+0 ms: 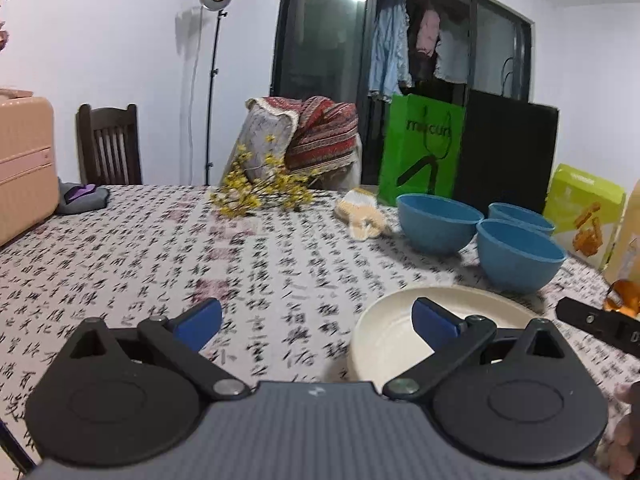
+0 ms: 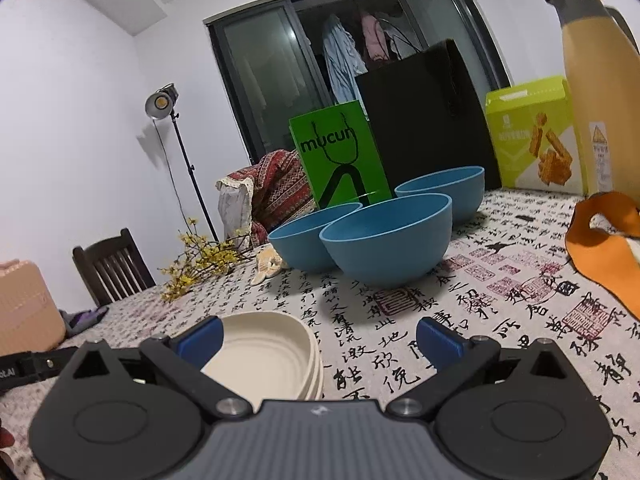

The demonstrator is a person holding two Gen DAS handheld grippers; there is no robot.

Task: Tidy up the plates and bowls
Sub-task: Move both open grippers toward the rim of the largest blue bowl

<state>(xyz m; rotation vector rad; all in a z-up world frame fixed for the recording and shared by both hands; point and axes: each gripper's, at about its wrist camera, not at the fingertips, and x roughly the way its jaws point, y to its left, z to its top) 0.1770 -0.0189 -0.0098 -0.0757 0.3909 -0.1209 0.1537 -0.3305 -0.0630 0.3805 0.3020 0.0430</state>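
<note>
Nearest in the left wrist view, the left gripper is seen with its blue-padded fingers spread wide and nothing held between them; only the calligraphy-printed tablecloth lies in the gap. Just under and beyond its right finger a cream plate is set on the cloth. The right gripper is likewise held wide open and empty — bare cloth is framed between its fingers. Beside its left finger a stack of cream plates is seen, their rims nested one above another; how many are stacked cannot be told.

Farther ahead of the right gripper, three blue bowls are grouped upright and close together on the cloth, well apart from the plates. To the right of that gripper an orange cloth is draped on the table.

Beyond the bowls a green paper bag, a black bag and a yellow-green box are stood in a row, with a tan flask at the far right — and yellow flower sprigs are laid far ahead of the left gripper.
</note>
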